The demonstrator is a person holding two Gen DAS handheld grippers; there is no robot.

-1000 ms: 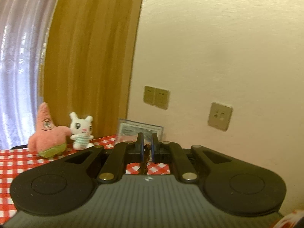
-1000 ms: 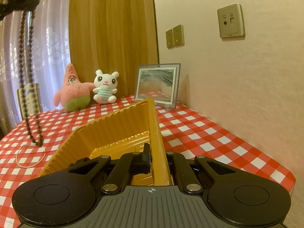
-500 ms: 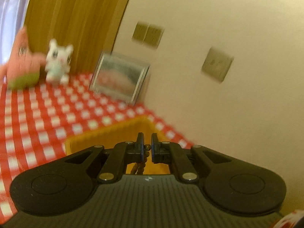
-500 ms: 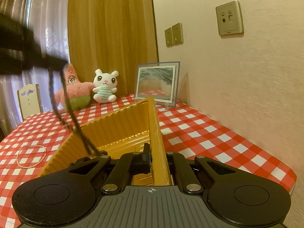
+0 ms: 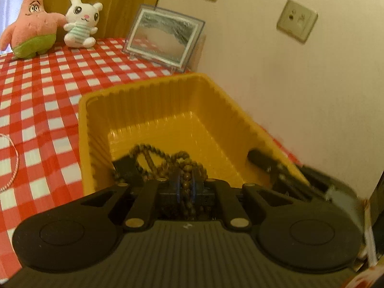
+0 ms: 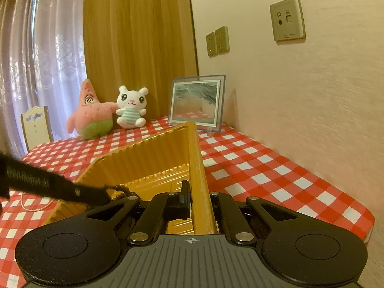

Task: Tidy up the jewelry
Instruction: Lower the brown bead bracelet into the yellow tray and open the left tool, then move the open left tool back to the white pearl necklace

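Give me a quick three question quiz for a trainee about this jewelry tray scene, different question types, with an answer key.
1. True or false: the left gripper is shut on the dark brown wooden bead necklace.
2. Multiple choice: the right gripper clamps A) the pink starfish plush toy B) the side wall of the ribbed yellow plastic tray C) the framed picture.
3. Fill in: the thin pale bead loop lies on the red and white checked ______, outside the tray.

Key: 1 true; 2 B; 3 tablecloth.
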